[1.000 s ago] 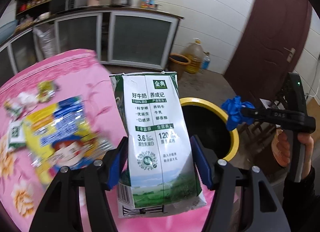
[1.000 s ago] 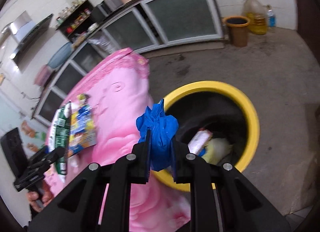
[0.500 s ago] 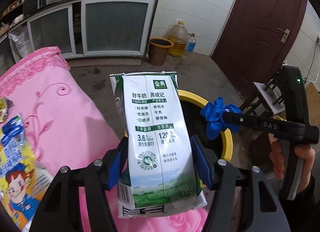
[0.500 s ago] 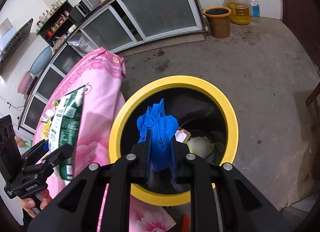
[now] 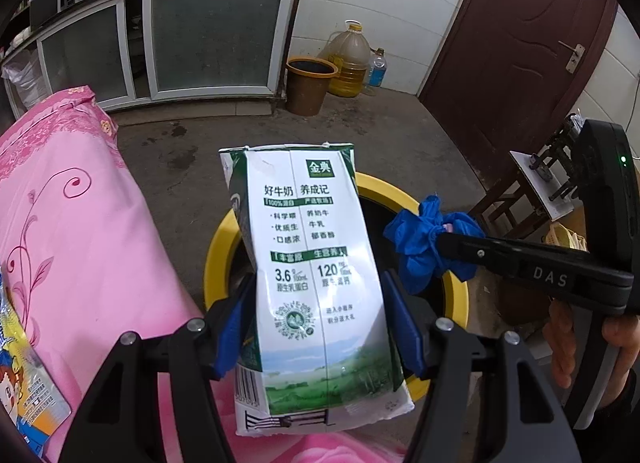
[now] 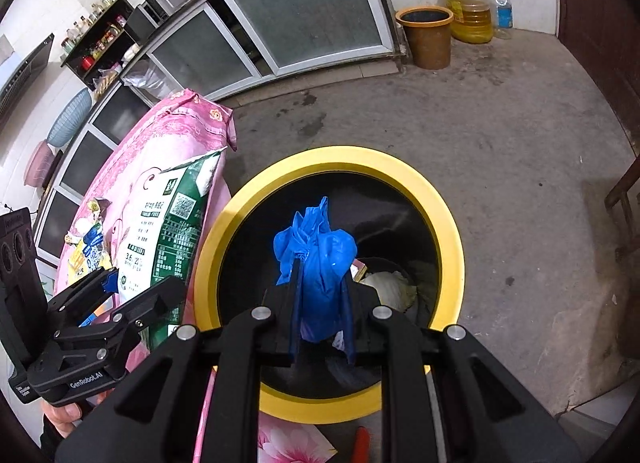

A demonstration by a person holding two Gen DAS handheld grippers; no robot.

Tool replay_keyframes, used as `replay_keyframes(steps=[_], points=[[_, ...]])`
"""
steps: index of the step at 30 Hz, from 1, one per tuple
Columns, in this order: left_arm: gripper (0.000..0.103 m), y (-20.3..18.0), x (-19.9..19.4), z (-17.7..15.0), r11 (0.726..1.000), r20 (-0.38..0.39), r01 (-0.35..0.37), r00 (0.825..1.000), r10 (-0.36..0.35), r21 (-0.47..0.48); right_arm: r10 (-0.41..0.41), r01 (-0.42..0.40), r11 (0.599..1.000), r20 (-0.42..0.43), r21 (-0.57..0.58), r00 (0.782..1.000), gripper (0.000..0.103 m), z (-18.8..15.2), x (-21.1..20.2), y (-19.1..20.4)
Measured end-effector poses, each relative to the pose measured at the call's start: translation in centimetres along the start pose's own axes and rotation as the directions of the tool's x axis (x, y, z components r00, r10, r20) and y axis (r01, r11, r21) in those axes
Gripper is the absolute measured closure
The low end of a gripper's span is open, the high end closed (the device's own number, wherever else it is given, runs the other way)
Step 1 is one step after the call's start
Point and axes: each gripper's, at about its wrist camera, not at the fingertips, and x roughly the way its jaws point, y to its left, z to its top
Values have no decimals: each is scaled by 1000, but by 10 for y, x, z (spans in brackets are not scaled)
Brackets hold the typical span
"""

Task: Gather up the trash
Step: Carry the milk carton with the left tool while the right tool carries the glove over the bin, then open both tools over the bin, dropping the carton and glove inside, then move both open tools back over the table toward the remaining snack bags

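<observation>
My left gripper (image 5: 320,325) is shut on a green and white milk carton (image 5: 320,283), held upright at the near left rim of the yellow-rimmed black bin (image 5: 216,259). In the right wrist view the carton (image 6: 172,231) and left gripper (image 6: 120,291) sit at the table's edge, just left of the bin's rim (image 6: 444,223). My right gripper (image 6: 320,303) is shut on a crumpled blue plastic bag (image 6: 320,263) and hangs over the bin's opening. The left wrist view shows the bag (image 5: 424,243) in the right gripper (image 5: 444,241), right of the carton.
The pink flowered tablecloth (image 5: 80,243) lies left of the bin, with snack wrappers (image 5: 20,363) on it. Pale trash (image 6: 388,283) lies inside the bin. A brown bucket (image 5: 310,85) and oil jug (image 5: 352,59) stand by the cabinets. A stool (image 5: 532,183) is right of the bin.
The left gripper carried the carton from over the table to the bin's rim. The right gripper moved with the blue bag from the bin's edge to over its opening and sank lower.
</observation>
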Motion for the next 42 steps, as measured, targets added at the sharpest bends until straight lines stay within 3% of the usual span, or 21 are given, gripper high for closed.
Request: replay_keyframes(steps=[2,3,4,5,6,8,14,19,29,35,38,42], points=[[43,0,0,1,1000,8,2,1000,-2,-9,-7,7,1000,-1,3,1000,84,0,0,0],[38,2,-1,0,1000,11,5,1000,-5,-16,-3,3,1000,-1,19,1000,81,1,0,-2],[26,2,-2,0,1000,15,12,1000,-11,-24,-5,5,1000,-4,29,1000,78,1,1,-4],[19,3,-4,1,999,23,6,1000,-5,-37,-10,10,999,-6,35,1000,71,2,1,-6],[11,5,-6,1,999,33,0,999,2,-48,-17,18,999,-6,44,1000,58,3,1,-9],[9,7,-10,1,998,45,11,999,-9,-63,-16,15,997,6,75,1000,49,3,-1,-16],[8,21,-28,-4,991,75,-2,997,12,-135,-8,7,995,15,98,1000,49,-5,-11,-23],[8,47,-68,-19,988,135,-24,990,46,-156,46,-48,998,53,49,998,49,-17,-25,-14],[8,122,-179,-69,977,272,-125,947,169,-171,153,-144,982,65,-123,986,48,-27,-29,52],[8,194,-235,-120,936,275,-263,906,322,-233,225,-210,940,26,-268,974,42,-31,-22,117],[8,240,-253,-147,893,225,-333,885,407,-303,250,-237,915,-4,-325,968,42,-34,-14,149],[8,289,-267,-175,845,171,-366,873,456,-390,279,-280,883,-58,-377,958,42,-40,2,188]])
